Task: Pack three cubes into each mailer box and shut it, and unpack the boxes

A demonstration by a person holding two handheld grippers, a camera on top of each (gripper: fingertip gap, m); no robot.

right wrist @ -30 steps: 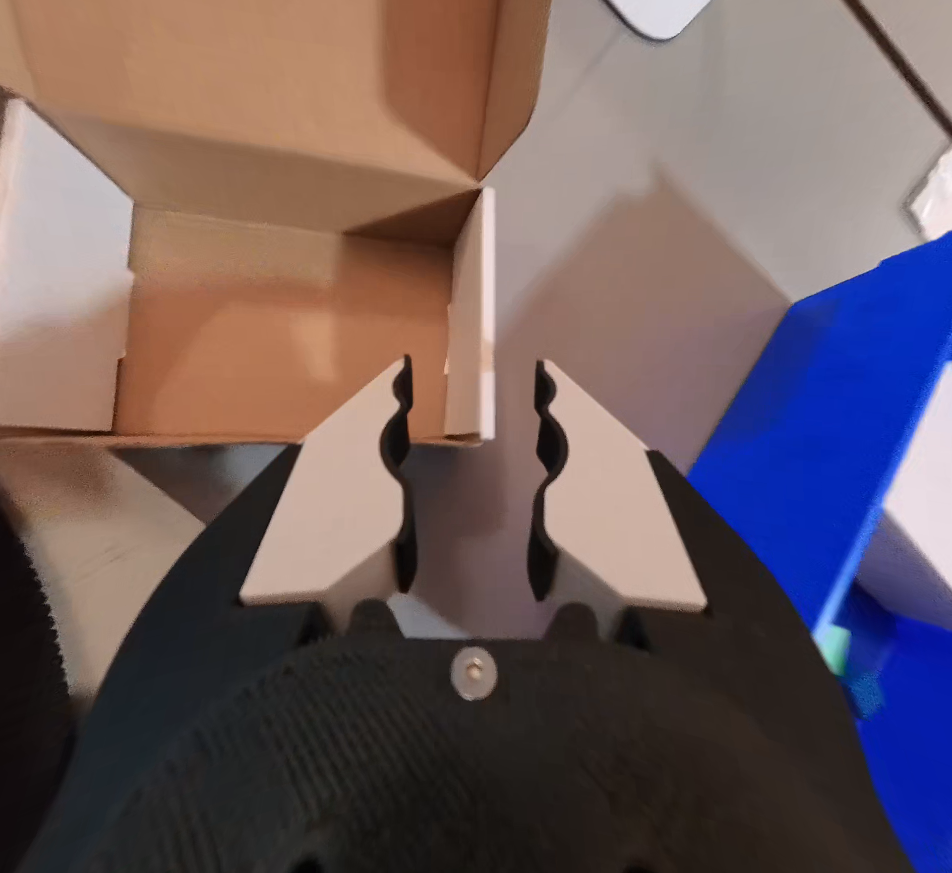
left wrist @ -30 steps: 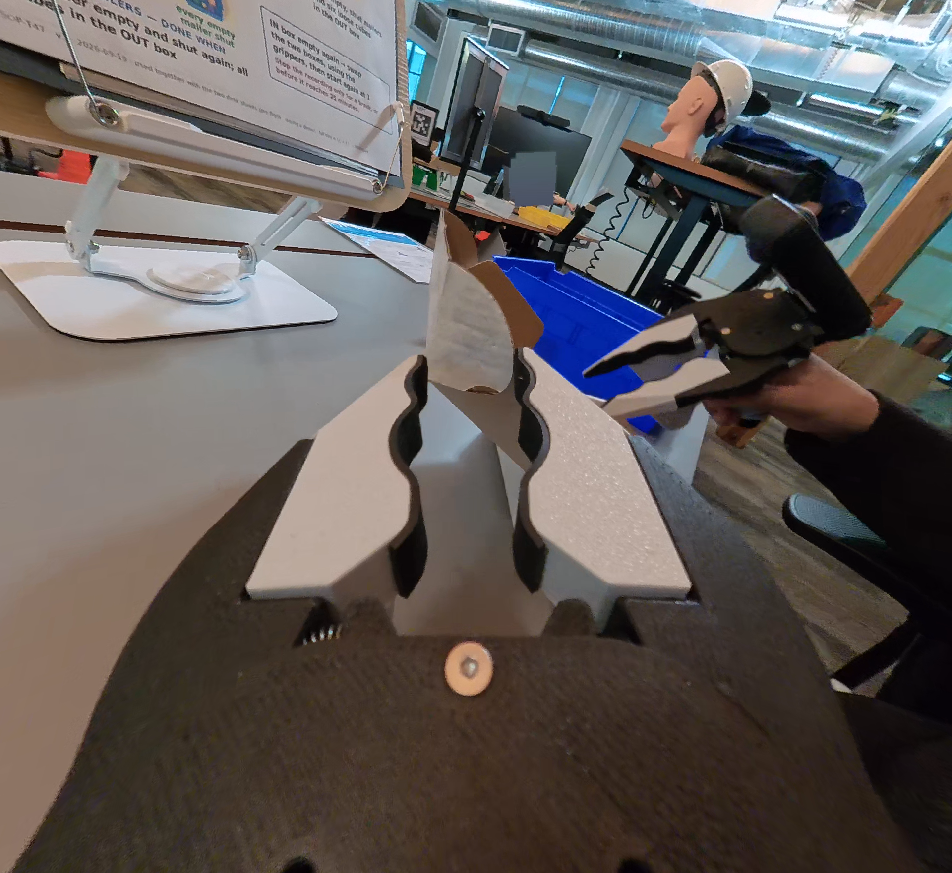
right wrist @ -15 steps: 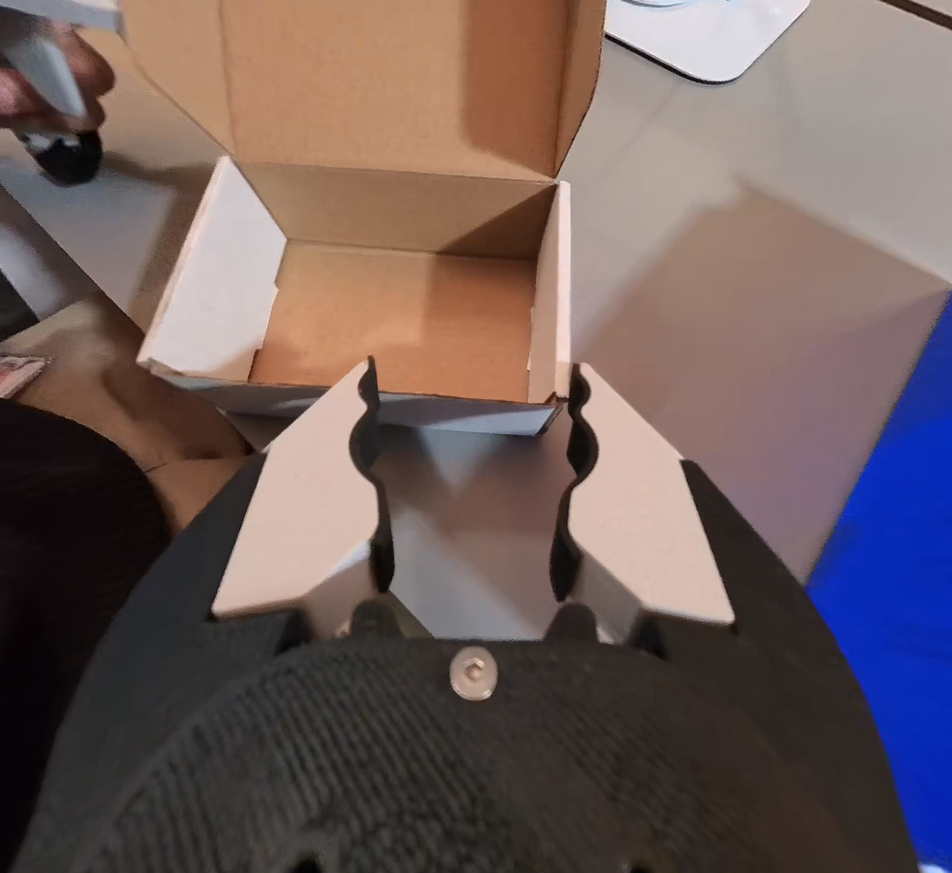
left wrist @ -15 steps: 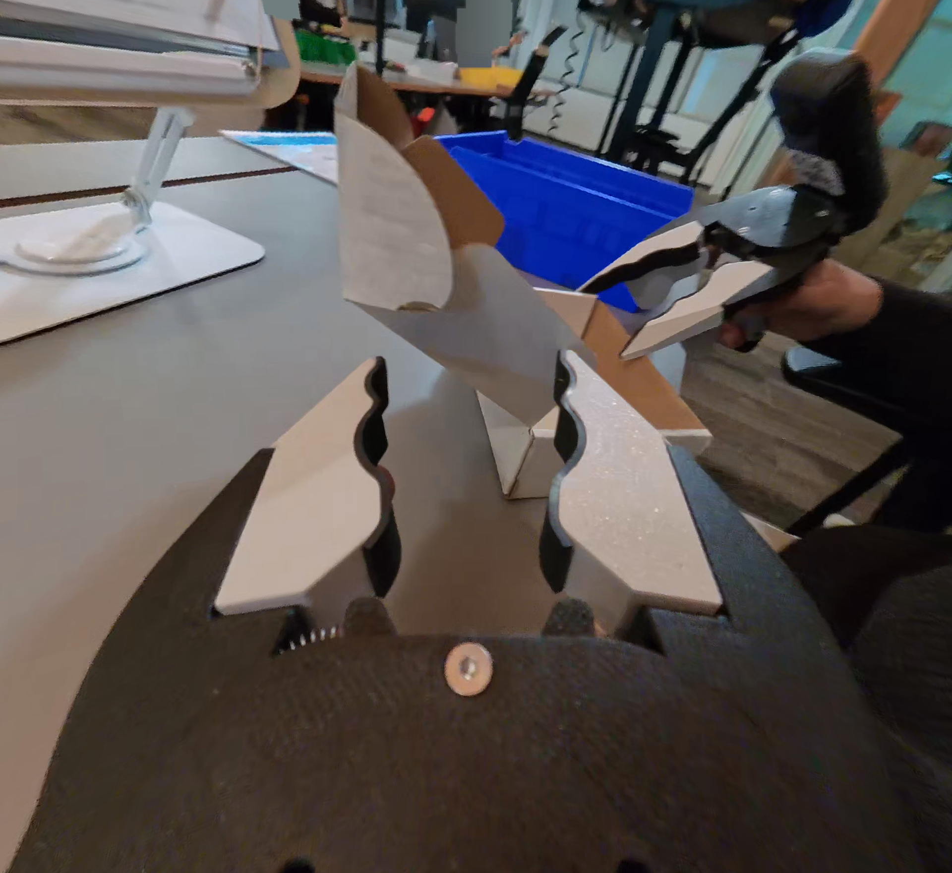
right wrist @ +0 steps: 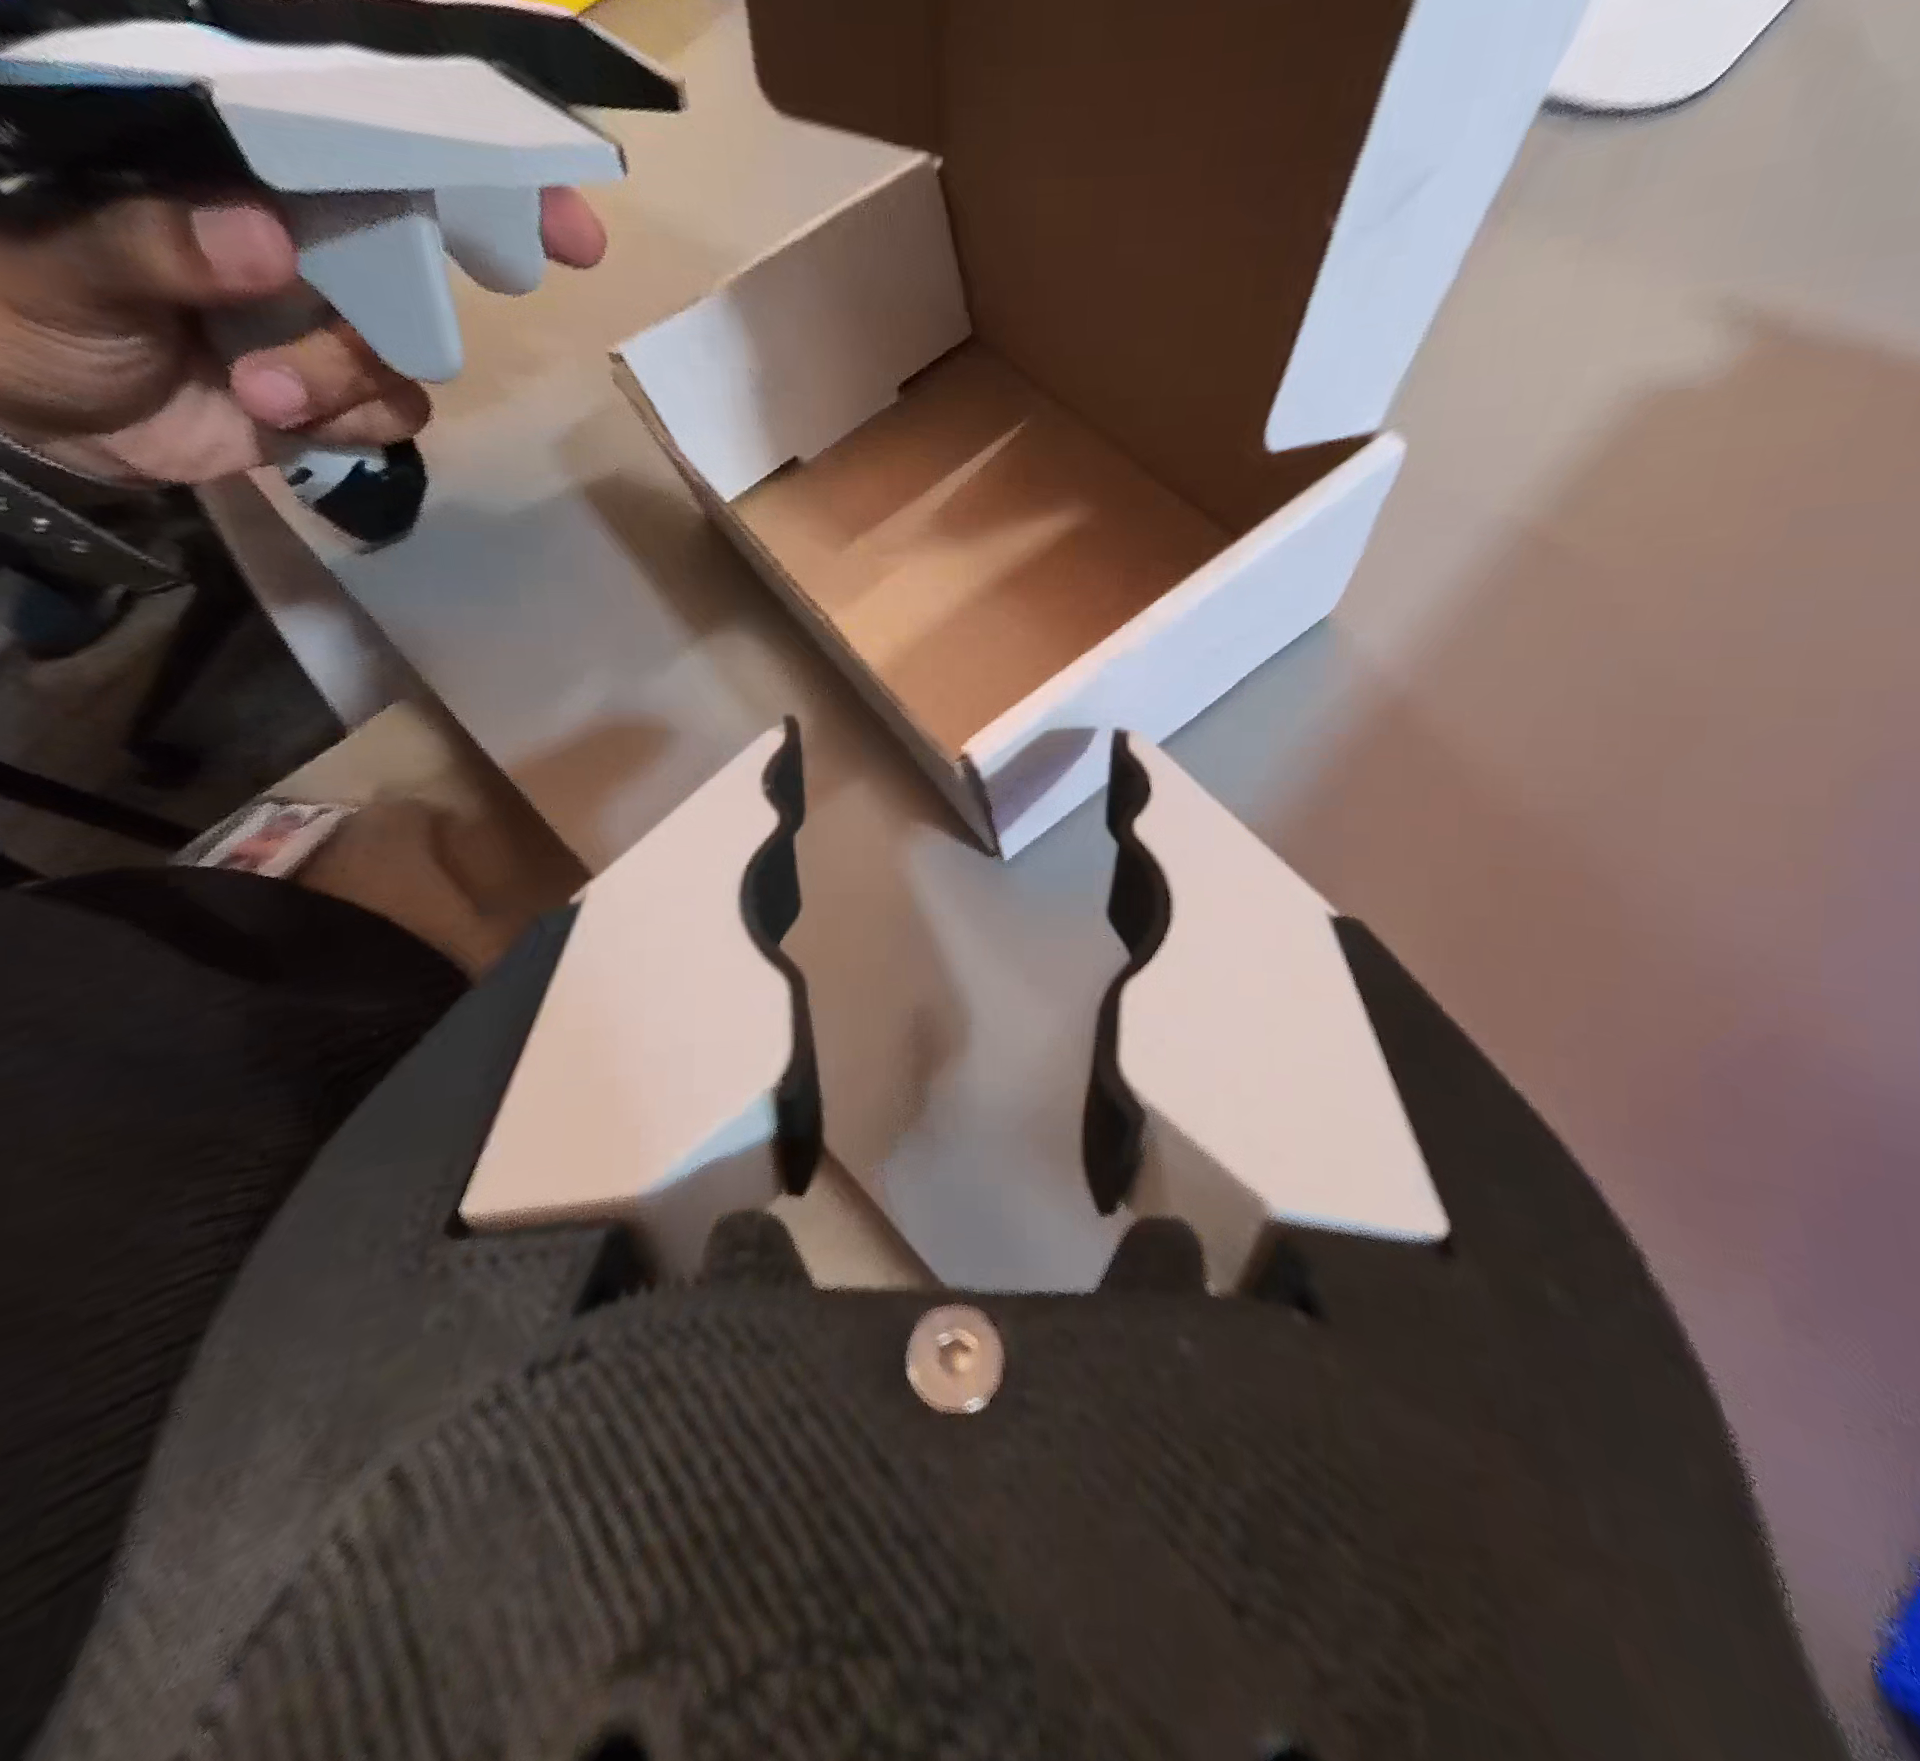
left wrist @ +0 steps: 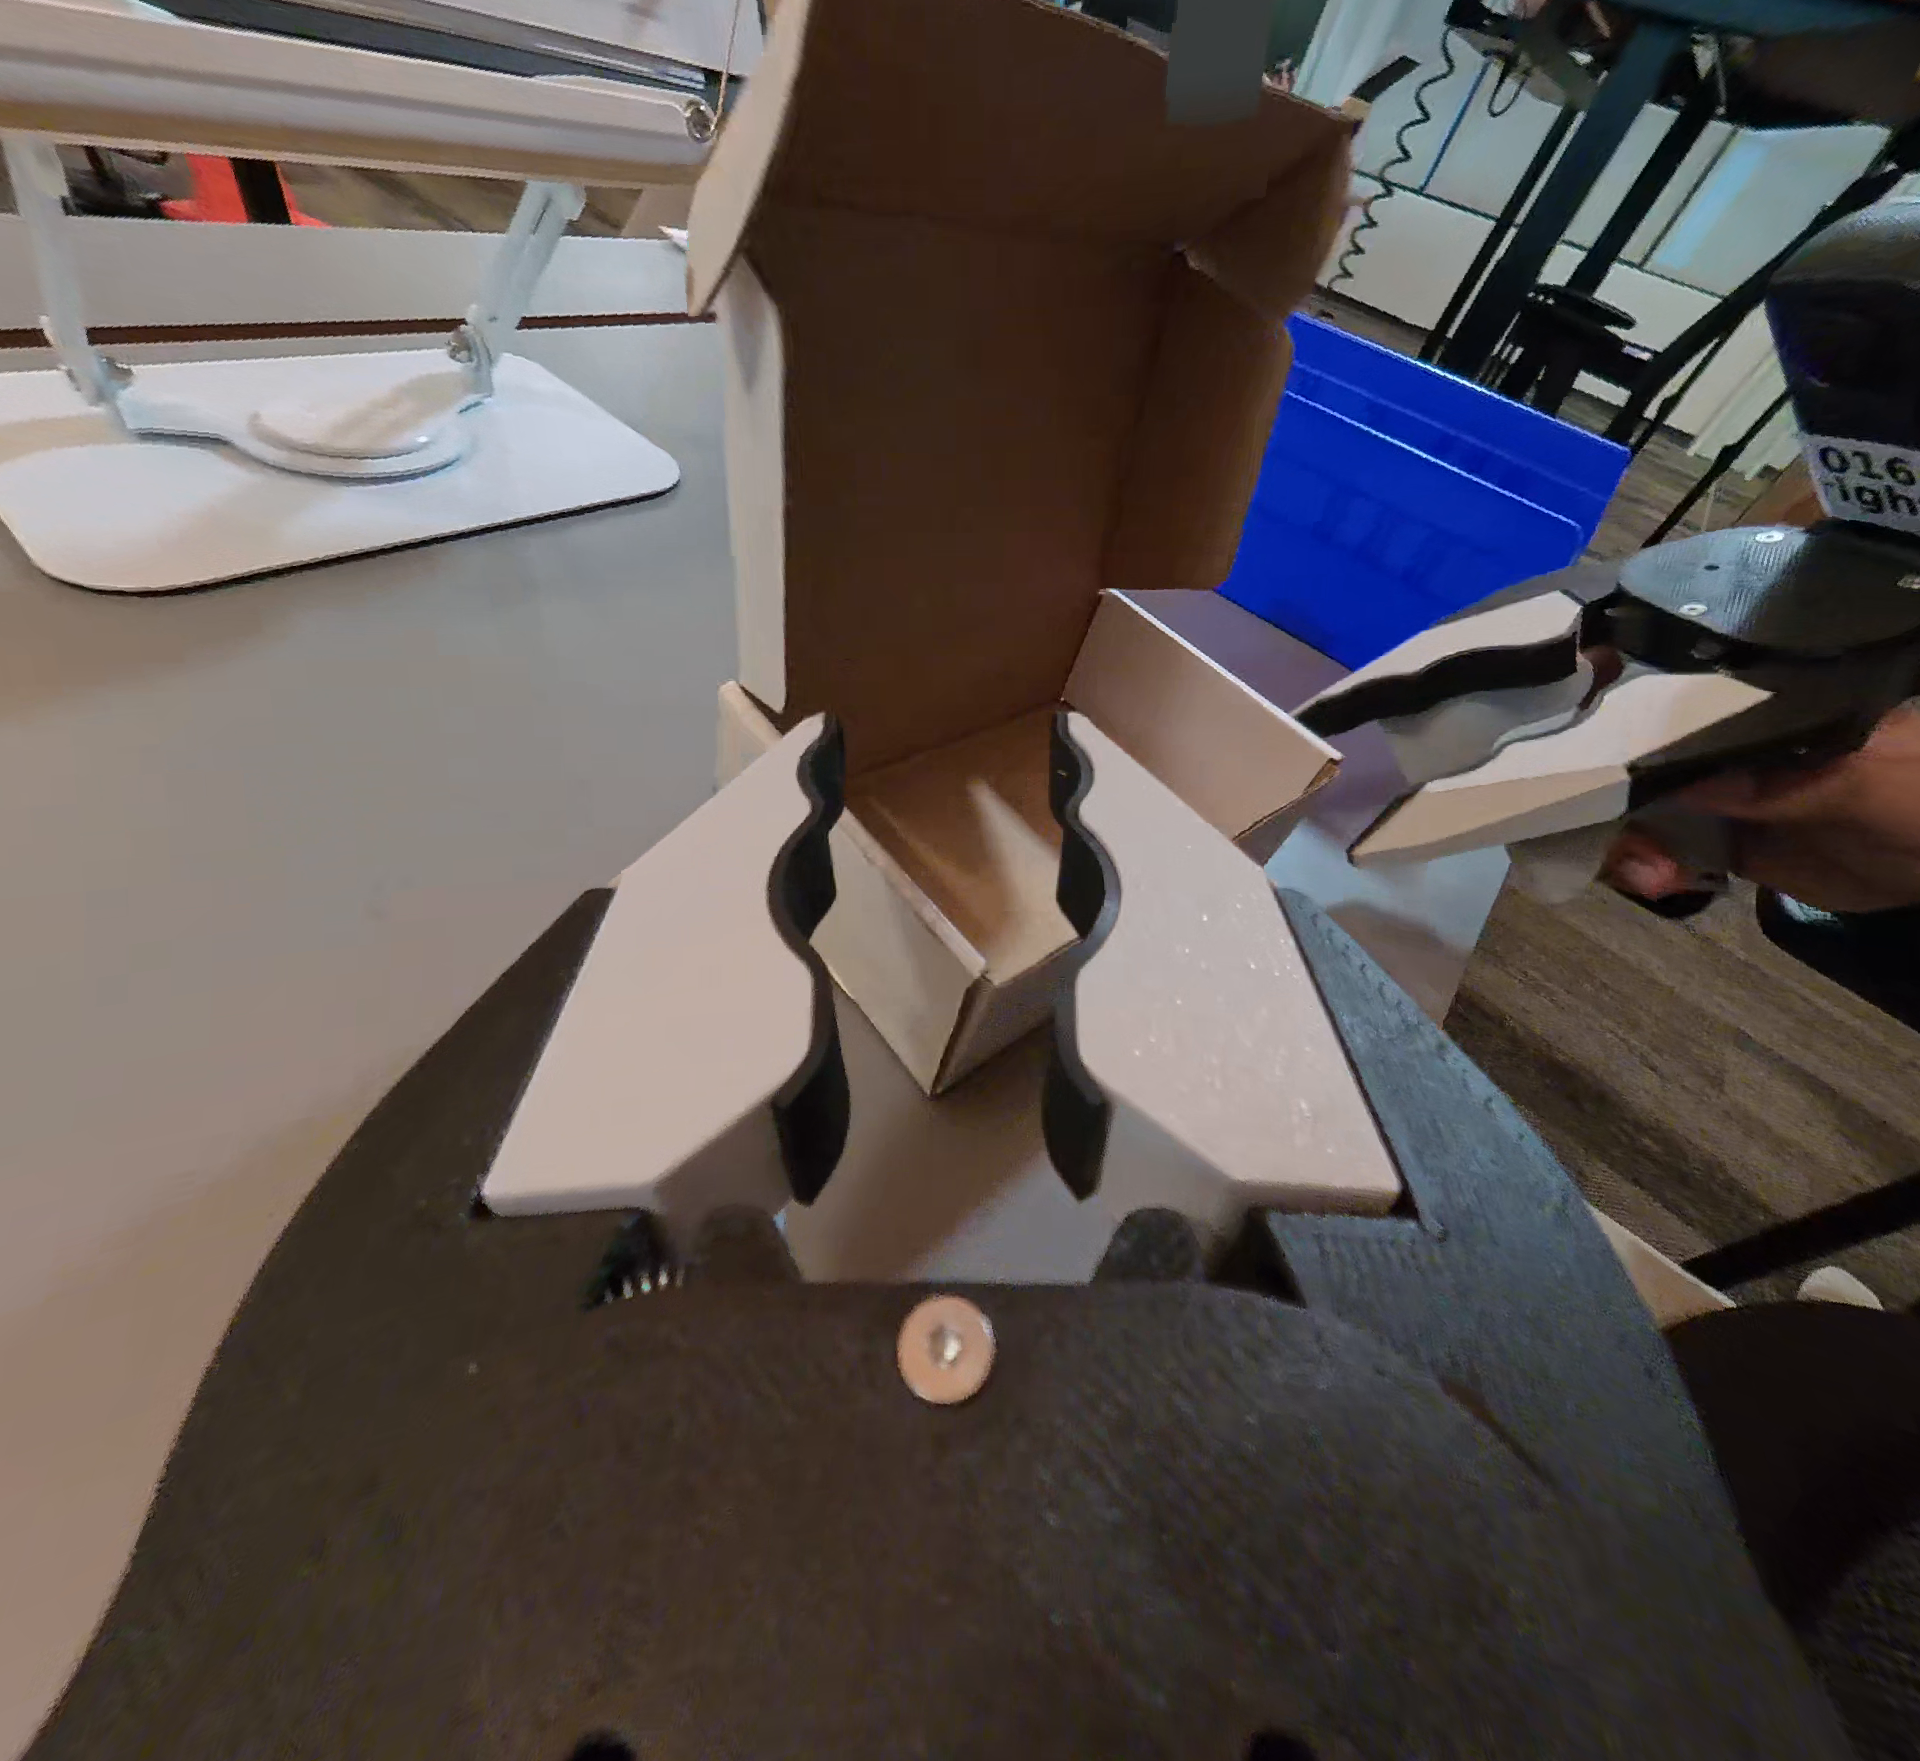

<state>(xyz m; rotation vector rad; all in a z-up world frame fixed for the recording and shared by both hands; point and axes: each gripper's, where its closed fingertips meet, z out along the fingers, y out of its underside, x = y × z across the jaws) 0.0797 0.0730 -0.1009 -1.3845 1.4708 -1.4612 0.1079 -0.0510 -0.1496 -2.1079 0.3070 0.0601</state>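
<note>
- The grey table [right wrist: 1621, 568] carries everything; the mailer box stands near its edge on the person's side, and beyond this edge is the floor.
- A blue bin [left wrist: 1423, 516] stands behind the box in the left wrist view. I see no cubes in any picture, so I cannot tell where they are.
- A white stand [left wrist: 312, 475] with a printed sheet on it is at the far left of the table, well apart from the box.
- The mailer box [right wrist: 987, 558] is open and empty. Its lid stands upright, and the brown floor inside is bare.
- The left gripper [left wrist: 940, 755] is released and holds nothing. Its jaws are apart on either side of the near corner of the box, not touching it as far as I can tell.
- The right gripper [right wrist: 951, 745] is also released and empty, with one corner of the box just in front of its open jaws.
- Judging from this, the box is ready for packing or for closing, and the step is not yet begun.
- Risks: the box is light and empty, so a push from either gripper may slide it toward the table edge. The upright lid can fall shut or bend if a jaw hits it. The side flaps may catch and fold wrong when the lid comes down.
</note>
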